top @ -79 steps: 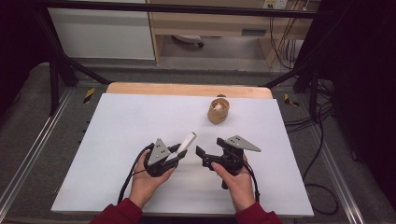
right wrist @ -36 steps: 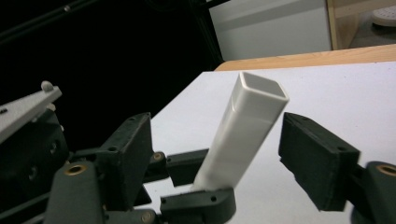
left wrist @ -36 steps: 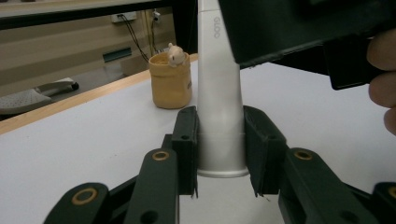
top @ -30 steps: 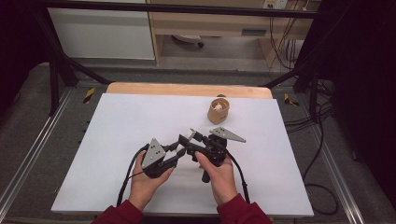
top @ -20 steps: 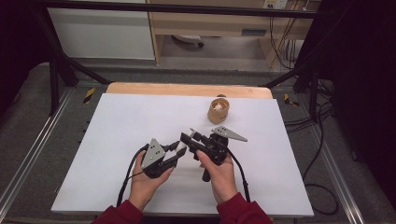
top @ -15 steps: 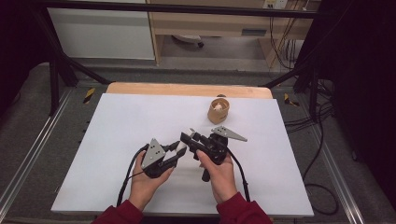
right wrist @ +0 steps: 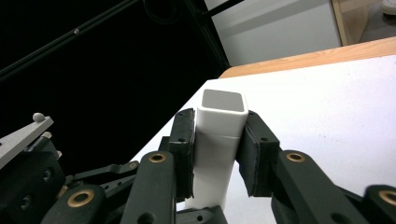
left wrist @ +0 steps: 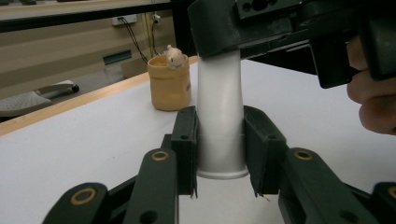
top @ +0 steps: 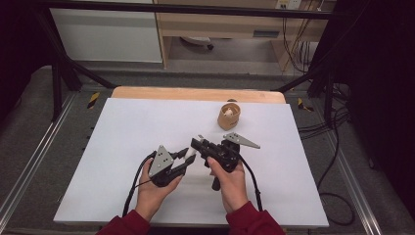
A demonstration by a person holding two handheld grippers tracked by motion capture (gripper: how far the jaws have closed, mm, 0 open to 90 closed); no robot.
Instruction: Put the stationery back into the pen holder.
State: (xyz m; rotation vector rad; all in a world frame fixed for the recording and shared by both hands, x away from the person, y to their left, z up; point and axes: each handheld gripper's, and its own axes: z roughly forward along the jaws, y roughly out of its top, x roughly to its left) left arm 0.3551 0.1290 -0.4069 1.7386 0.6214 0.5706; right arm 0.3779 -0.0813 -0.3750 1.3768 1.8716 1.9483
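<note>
A white square tube [top: 195, 151] is held between both hands, low over the white table [top: 142, 122]. My left gripper [top: 187, 156] is shut on its lower end; in the left gripper view both pads [left wrist: 187, 140] press the tube [left wrist: 219, 116]. My right gripper [top: 199, 145] comes in from the right onto the tube's other end. Its jaws have just been closing, and in the right gripper view its pads [right wrist: 254, 144] lie against the sides of the tube's open-ended top section [right wrist: 222, 119].
A small tan pot [top: 228, 116] with a pale figure in it stands behind the grippers, towards the table's back right. The table's wooden back edge [top: 195, 94] lies beyond it. Cables trail from both grippers towards the person.
The right gripper swung left from beside the left gripper to the tube's free end, and its jaws closed around that end. The left hand kept still with the tube.
</note>
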